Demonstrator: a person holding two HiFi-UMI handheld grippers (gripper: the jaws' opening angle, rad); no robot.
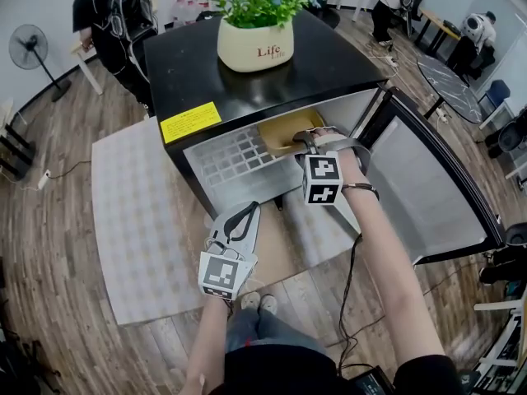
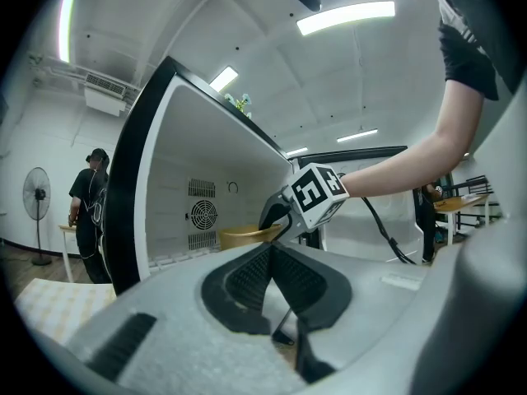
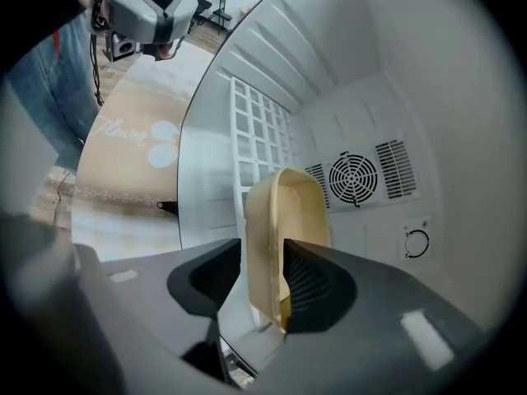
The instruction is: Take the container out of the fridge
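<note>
A tan container (image 1: pixel 284 130) sits on the white wire shelf (image 1: pixel 235 167) inside the open black mini fridge (image 1: pixel 338 60). My right gripper (image 1: pixel 309 142) reaches into the fridge at the container's near end. In the right gripper view the container (image 3: pixel 284 208) stands edge-on between the jaws of the right gripper (image 3: pixel 263 249): one pad lies against its inside, and a thin gap shows at the other. My left gripper (image 1: pixel 244 214) hangs low in front of the fridge, shut and empty. The left gripper view shows its tips (image 2: pixel 272 249) together, with the container (image 2: pixel 245 235) beyond.
The fridge door (image 1: pixel 428 179) stands swung open to the right. A potted plant (image 1: pixel 255 44) sits on the fridge top. Pale mats (image 1: pixel 140 220) cover the floor in front. A person (image 1: pixel 115 23) and a fan (image 1: pixel 29 48) are at the back left.
</note>
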